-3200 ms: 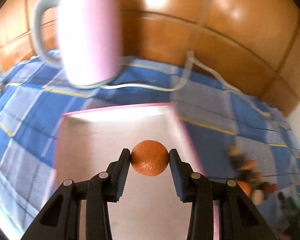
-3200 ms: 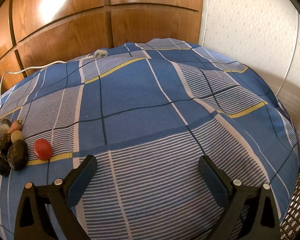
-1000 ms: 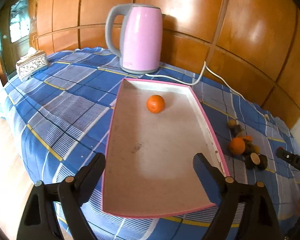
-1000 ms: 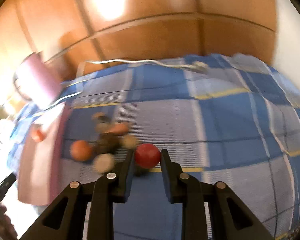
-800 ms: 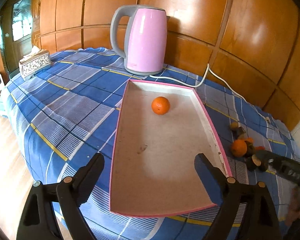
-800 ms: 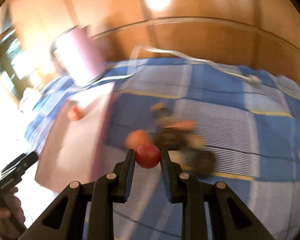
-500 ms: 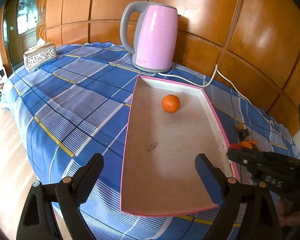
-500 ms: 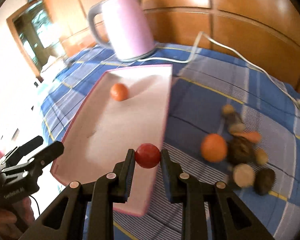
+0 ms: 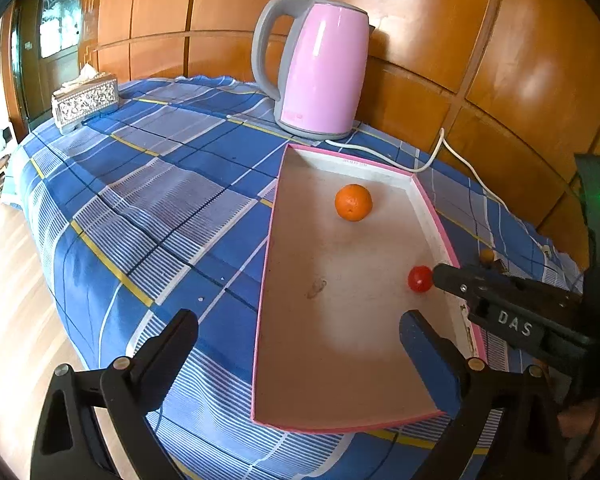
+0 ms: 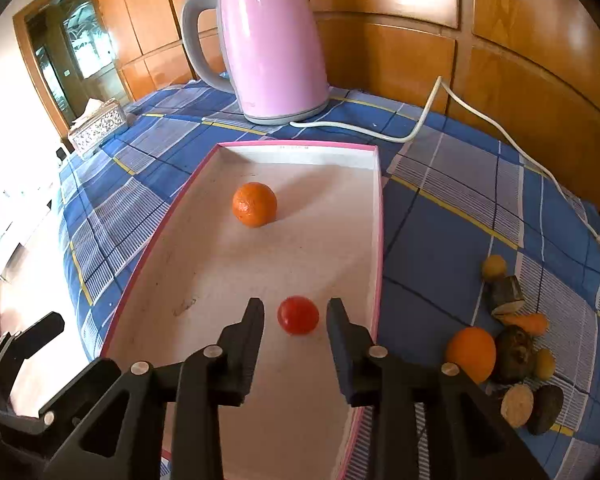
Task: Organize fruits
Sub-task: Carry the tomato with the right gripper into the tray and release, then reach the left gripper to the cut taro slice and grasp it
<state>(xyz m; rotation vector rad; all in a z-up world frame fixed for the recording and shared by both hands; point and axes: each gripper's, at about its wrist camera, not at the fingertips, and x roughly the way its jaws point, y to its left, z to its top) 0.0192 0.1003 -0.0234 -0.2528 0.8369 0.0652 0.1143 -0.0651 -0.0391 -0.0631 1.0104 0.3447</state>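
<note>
The right hand-held gripper (image 10: pixel 295 316) is opening, its jaws clear of the tomato (image 10: pixel 298 315) resting in the tray (image 10: pixel 380 216). An orange (image 10: pixel 254 204) sits at eleven o'clock. The left hand-held gripper (image 9: pixel 300 340) is spread, empty.

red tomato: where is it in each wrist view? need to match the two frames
Left wrist: red tomato right of centre, in the pink tray by its right wall, at the right gripper's tip.
Right wrist: red tomato low centre, between the opening right gripper fingers, untouched.
Shared landmark: pink kettle beyond the tray.
</note>
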